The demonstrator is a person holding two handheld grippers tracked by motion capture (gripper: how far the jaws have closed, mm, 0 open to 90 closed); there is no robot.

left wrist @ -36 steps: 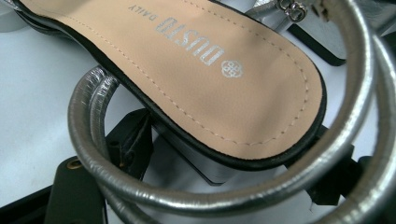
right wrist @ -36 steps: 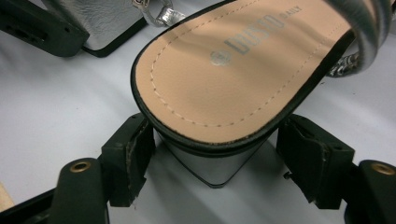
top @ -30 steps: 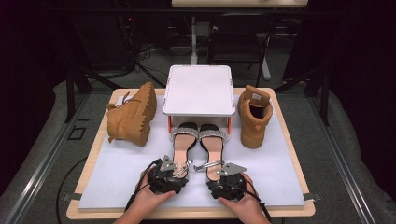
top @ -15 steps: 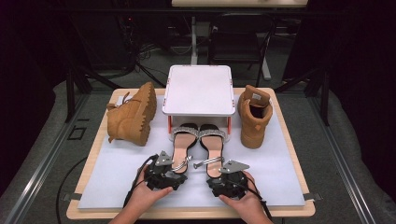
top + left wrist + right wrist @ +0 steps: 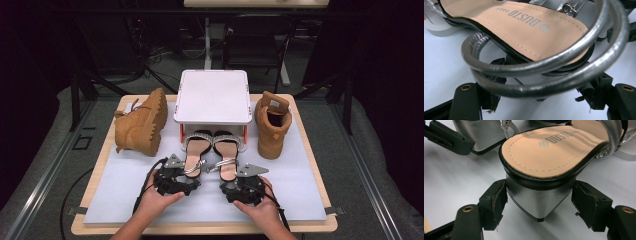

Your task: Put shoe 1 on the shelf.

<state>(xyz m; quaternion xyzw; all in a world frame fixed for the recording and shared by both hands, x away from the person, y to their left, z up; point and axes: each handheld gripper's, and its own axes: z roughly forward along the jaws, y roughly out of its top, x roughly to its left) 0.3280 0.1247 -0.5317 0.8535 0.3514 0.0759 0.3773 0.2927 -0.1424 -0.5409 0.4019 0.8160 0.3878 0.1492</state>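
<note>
Between the right claw's jaws: the silver heel of the right sandal (image 5: 541, 195) is sitting, pads just beside it on both sides with slim gaps showing, so this claw is spread, not gripping.
Right claw (image 5: 239, 179): a hand is holding it at the near heel end of that sandal (image 5: 227, 160).
Between the left claw's jaws: the left sandal (image 5: 524, 32) heel is lying, its silver straps looping over it; contact cannot be told.
Left claw (image 5: 186, 176): a hand is keeping it at its sandal's (image 5: 194, 157) heel.
Beyond both claws: the sandals' toes are tucking under the white rack (image 5: 212, 97).
Far left and right: tan boots (image 5: 140, 125) (image 5: 272, 125) are flanking the rack on the counter (image 5: 300, 200).
</note>
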